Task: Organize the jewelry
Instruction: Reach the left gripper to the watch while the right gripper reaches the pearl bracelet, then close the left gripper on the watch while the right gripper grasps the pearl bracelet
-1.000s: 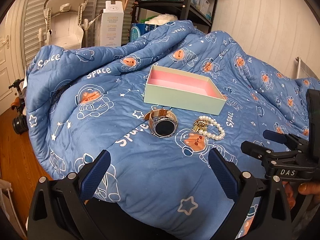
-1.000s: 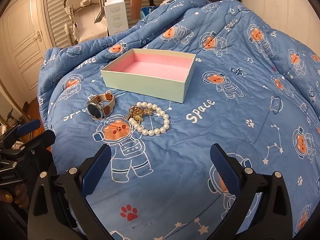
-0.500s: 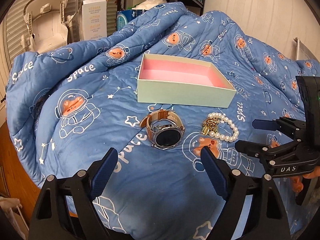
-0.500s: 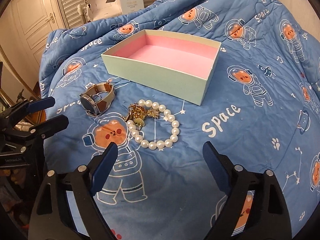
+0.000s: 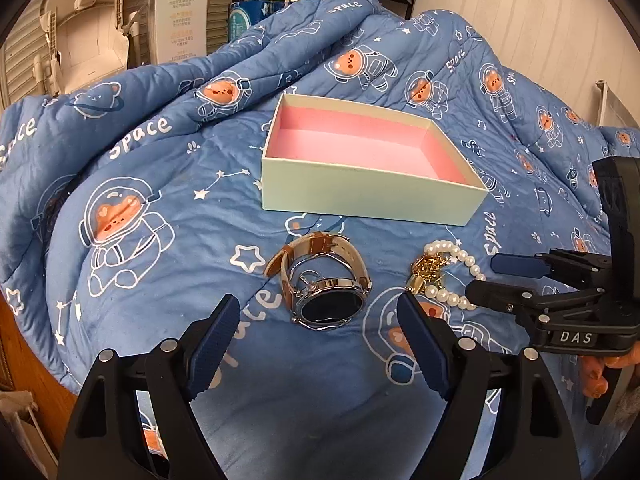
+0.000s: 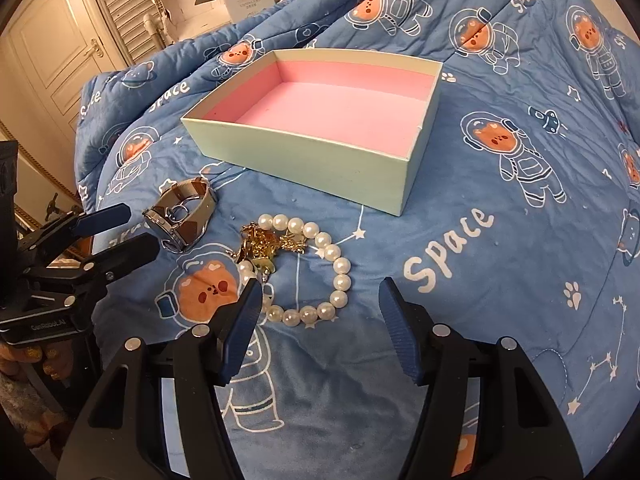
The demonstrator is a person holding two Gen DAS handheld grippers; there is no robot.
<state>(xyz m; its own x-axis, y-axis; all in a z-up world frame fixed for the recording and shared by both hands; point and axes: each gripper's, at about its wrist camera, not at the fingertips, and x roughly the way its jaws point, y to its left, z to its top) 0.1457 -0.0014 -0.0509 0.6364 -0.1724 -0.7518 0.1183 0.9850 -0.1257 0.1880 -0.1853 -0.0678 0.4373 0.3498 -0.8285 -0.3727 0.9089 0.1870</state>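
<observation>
While both claws have been narrowing, the left claw (image 5: 316, 340) now stands nearer the watch (image 5: 320, 280) and the right claw (image 6: 320, 324) nearer the pearl bracelet (image 6: 304, 268), each released and grasping nothing. Both items lie on the bed quilt (image 5: 160, 220) before the pink-lined box (image 5: 360, 160). Gold pieces (image 6: 264, 244) on the bracelet are hard to make out.

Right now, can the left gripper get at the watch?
Probably yes. The left gripper is open just short of the watch, lying on the blanket, with nothing between; the pearl bracelet lies clear to the side.
</observation>
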